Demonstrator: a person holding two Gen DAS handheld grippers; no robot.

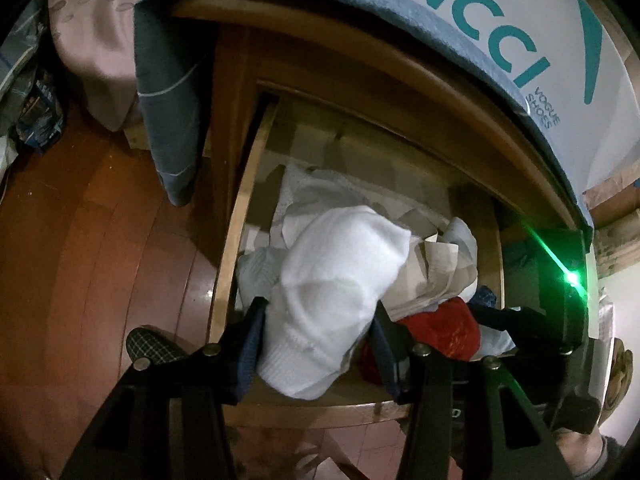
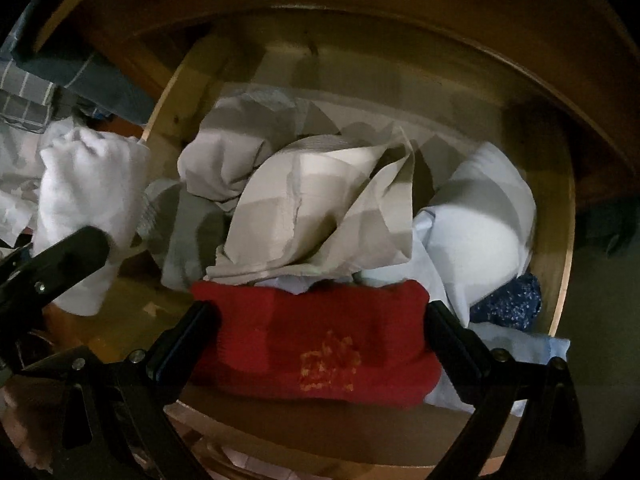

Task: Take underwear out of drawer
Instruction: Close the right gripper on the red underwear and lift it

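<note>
A wooden drawer (image 1: 236, 240) stands pulled out, full of crumpled clothes. My left gripper (image 1: 318, 322) is shut on a white knitted garment (image 1: 340, 268), which bulges up between its fingers above the drawer's front left. In the right wrist view that white garment (image 2: 88, 184) hangs at the left with one left finger (image 2: 72, 248) on it. My right gripper (image 2: 320, 320) points down with its jaws wide, one on each side of a red garment (image 2: 312, 344) with a yellow pattern at the drawer's front. I cannot see the pads pressing on it.
Beige cloth (image 2: 320, 208), grey cloth (image 2: 224, 152), pale blue cloth (image 2: 480, 216) and a dark speckled piece (image 2: 508, 304) fill the drawer (image 2: 564, 220). A grey-blue cloth (image 1: 168, 100) hangs over the cabinet top under a white bag (image 1: 480, 20). Wooden floor (image 1: 80, 240) and a checked slipper (image 1: 148, 344) lie left.
</note>
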